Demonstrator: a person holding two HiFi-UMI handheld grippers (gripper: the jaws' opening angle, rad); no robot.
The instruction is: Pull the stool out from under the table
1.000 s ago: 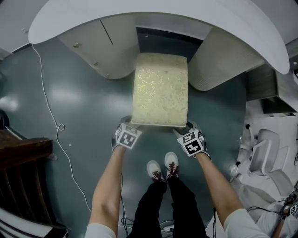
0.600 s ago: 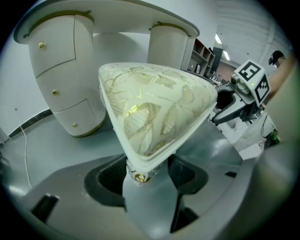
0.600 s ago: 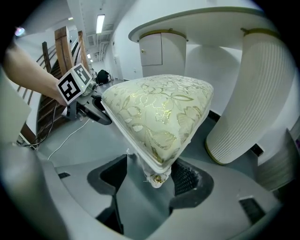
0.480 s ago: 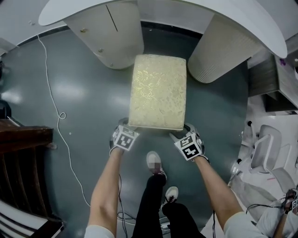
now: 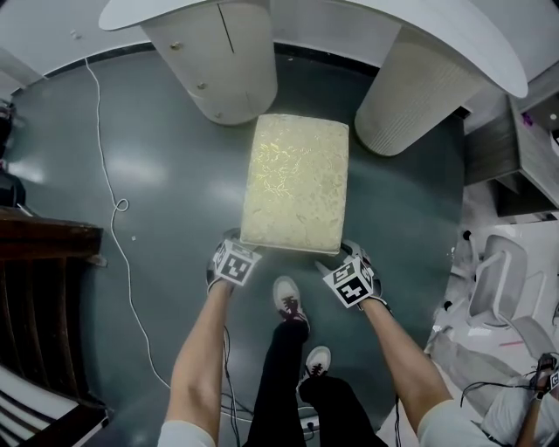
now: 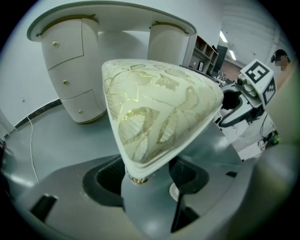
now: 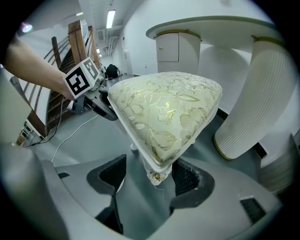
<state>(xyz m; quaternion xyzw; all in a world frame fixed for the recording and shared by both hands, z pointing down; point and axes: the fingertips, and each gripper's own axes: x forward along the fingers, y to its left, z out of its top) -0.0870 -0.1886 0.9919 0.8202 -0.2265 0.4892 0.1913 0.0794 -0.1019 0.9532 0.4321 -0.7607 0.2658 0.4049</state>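
The stool [image 5: 297, 179] has a cream cushion with a gold leaf pattern and stands on the grey floor, clear of the white table [image 5: 367, 17] and between its two pedestals. My left gripper [image 5: 238, 243] is at the stool's near left corner and my right gripper [image 5: 343, 251] at its near right corner. In the left gripper view the stool's corner [image 6: 140, 164] sits between the jaws of the left gripper [image 6: 150, 176], with a gap on one side. In the right gripper view the jaws of the right gripper [image 7: 150, 176] have just been opening around the stool's corner [image 7: 159, 168], with space beside it.
The table's drawer pedestal [image 5: 218, 61] and ribbed pedestal [image 5: 419, 87] flank the stool's far end. A white cable [image 5: 113, 209] trails over the floor at left, beside dark wooden furniture [image 5: 44, 253]. A white chair [image 5: 498, 288] stands at right. The person's shoes [image 5: 288, 301] are just behind the stool.
The stool and both grippers have moved back from the table toward the person. The stool's far end now lies clear of the tabletop's edge. The person's feet have stepped back.
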